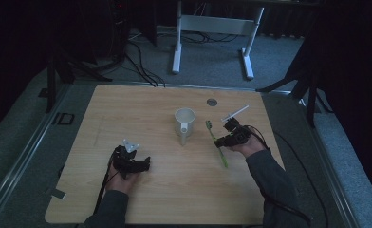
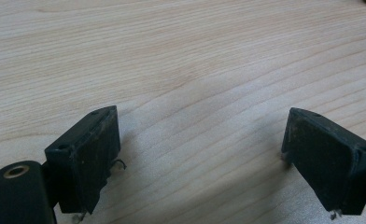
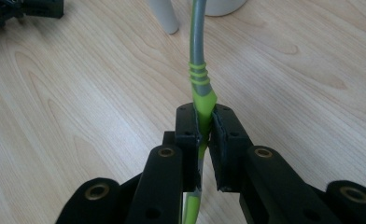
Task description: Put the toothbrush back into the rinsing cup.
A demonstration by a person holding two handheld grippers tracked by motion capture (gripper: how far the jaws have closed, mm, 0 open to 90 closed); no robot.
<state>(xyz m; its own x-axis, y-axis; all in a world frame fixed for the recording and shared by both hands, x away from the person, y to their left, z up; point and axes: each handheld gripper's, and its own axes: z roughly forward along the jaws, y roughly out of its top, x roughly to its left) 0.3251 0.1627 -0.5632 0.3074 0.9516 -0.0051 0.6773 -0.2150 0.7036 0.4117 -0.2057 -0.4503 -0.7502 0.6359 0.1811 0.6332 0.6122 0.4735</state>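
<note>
— What do we hold?
— Our right gripper (image 3: 204, 133) is clamped on the green toothbrush (image 1: 216, 142), just right of the white mug (image 1: 184, 119).
— And our left gripper (image 2: 200, 154)?
— Jaws wide apart over the bare table (image 1: 174, 190).

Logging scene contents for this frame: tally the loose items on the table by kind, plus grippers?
Mug: 1, white, standing near the table's middle
Toothbrush: 1, green and grey, clamped in the right gripper
Grippers: 2; the left gripper is open over bare wood
Total: 4
</note>
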